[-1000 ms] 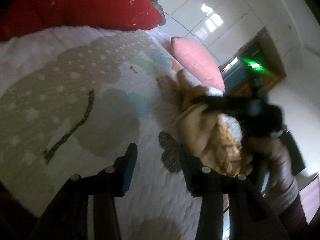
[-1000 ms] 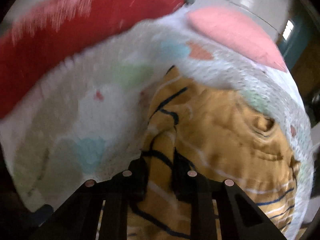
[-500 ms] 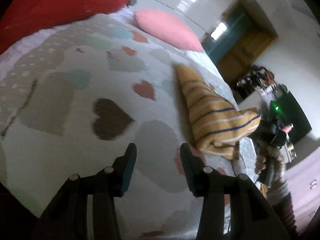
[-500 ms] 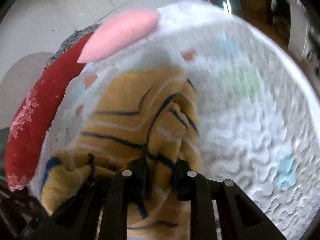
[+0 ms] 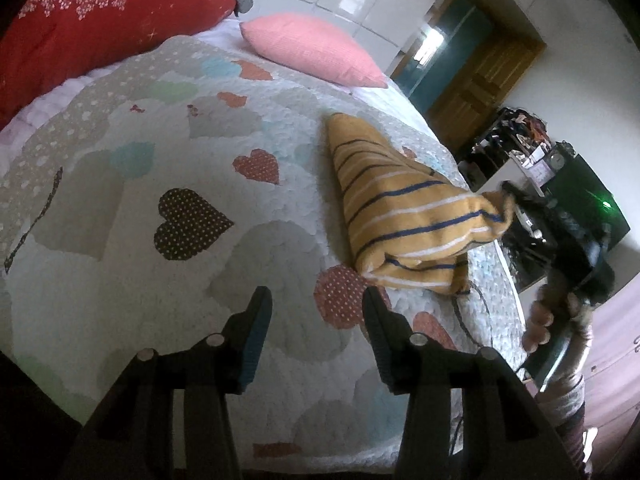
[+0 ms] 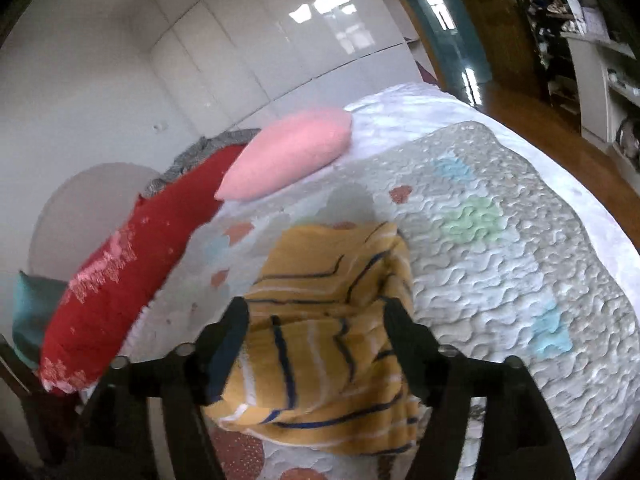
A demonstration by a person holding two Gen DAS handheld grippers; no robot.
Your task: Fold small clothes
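A small mustard-yellow garment with navy and white stripes lies folded on the quilted bedspread, near the bed's right side. It also shows in the right wrist view. My left gripper is open and empty above the quilt, left of and nearer than the garment. My right gripper is open, its fingers standing either side of the garment's near end. In the left wrist view the right gripper sits at the garment's raised right corner, blurred.
A red pillow and a pink pillow lie at the head of the bed. The bed's right edge drops off beside the garment. A cluttered shelf and a wooden door stand beyond.
My right gripper carried the garment to the bed's right side, laid it down and opened. My left gripper pulled back and stayed open.
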